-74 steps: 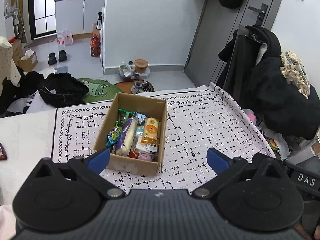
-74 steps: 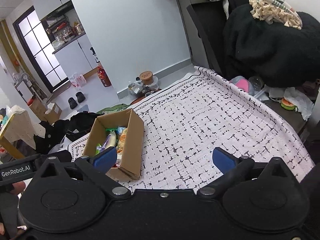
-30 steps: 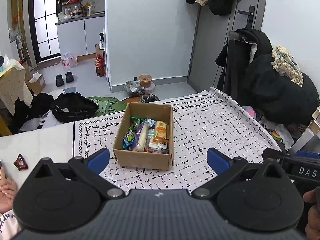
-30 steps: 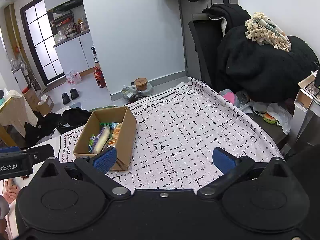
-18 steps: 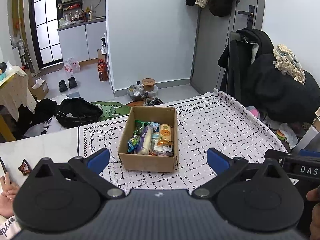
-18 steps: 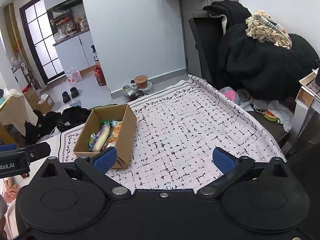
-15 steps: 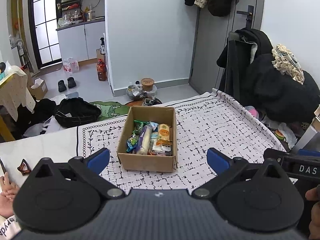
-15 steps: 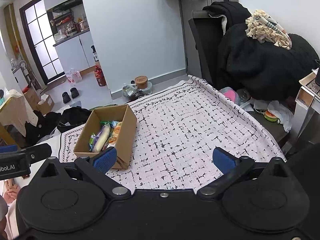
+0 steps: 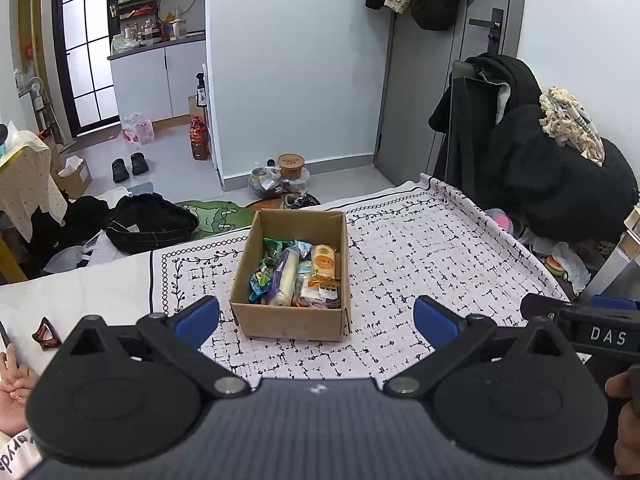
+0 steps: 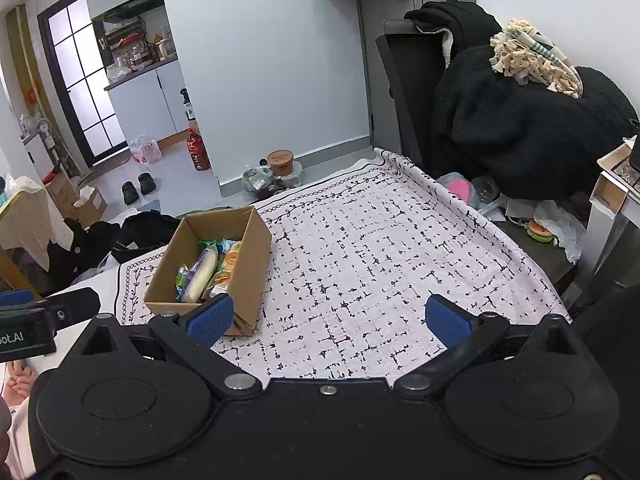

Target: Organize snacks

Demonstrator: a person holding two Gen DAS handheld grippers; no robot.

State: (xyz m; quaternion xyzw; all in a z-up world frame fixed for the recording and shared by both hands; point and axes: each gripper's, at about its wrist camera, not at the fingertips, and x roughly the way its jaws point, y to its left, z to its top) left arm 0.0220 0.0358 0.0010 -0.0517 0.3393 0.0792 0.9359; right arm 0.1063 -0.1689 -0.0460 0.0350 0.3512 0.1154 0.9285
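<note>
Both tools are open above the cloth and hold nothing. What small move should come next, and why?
Probably bring the left tool forward and down toward the cardboard box. It faces the box straight on, open and empty, and the snacks lie inside. The right tool sits off to the box's side.

the near wall of the cardboard box (image 9: 288, 322), ahead between the left jaws, hides the lower ends of the snack packets (image 9: 298, 276); their labels are too small to read.
</note>
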